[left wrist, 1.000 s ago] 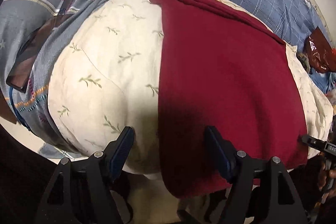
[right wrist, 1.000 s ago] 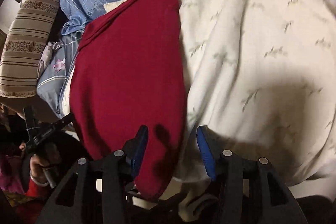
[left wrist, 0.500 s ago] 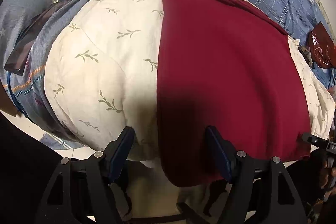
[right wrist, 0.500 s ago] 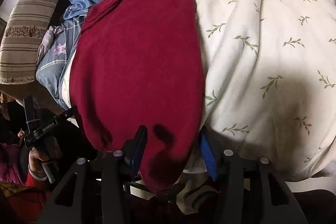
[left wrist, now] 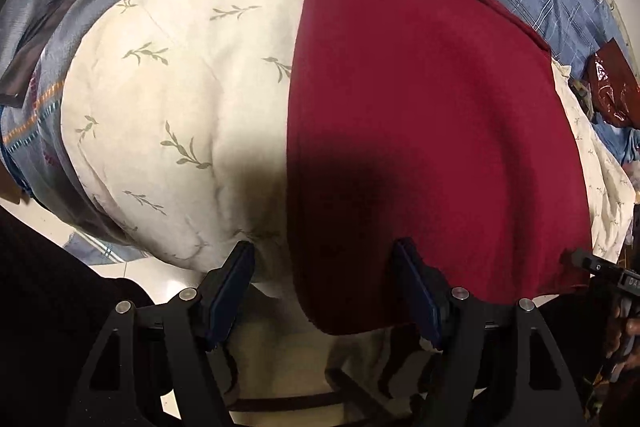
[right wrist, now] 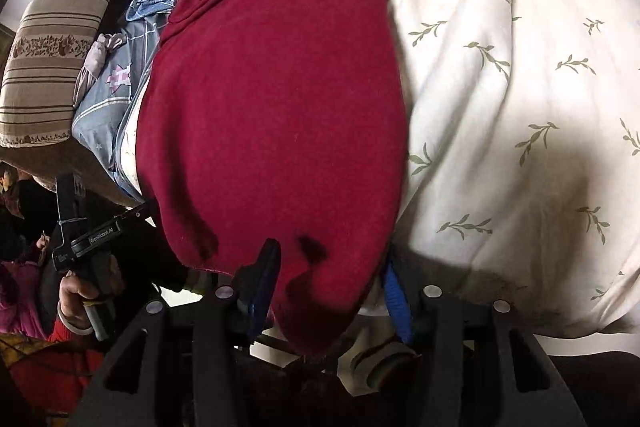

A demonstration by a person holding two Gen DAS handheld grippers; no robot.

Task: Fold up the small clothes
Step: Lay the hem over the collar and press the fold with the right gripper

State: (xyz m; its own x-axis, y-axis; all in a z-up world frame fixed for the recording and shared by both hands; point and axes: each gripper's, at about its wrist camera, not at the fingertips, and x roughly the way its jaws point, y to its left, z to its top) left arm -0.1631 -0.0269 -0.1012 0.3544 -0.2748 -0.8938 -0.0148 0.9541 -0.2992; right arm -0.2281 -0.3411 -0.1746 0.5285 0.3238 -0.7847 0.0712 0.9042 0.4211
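The dark red knit garment [left wrist: 420,115] lay flat on the cream leaf-print quilt [left wrist: 168,99], its near hem overhanging the edge. Both grippers, left [left wrist: 326,291] and right [right wrist: 326,287], were spread, straddling that hem ungripped. Next likely: pinching 2 corners. No containers showed.

Fisheye bends both views, black vignette at the rims. Bright light from above; dark shadow at 6 o'clock on the garment [left wrist: 420,115].

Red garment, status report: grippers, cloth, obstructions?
Both grippers, left and right, open at near hem. Red garment flat on quilt, ungrasped. Nothing blocking.
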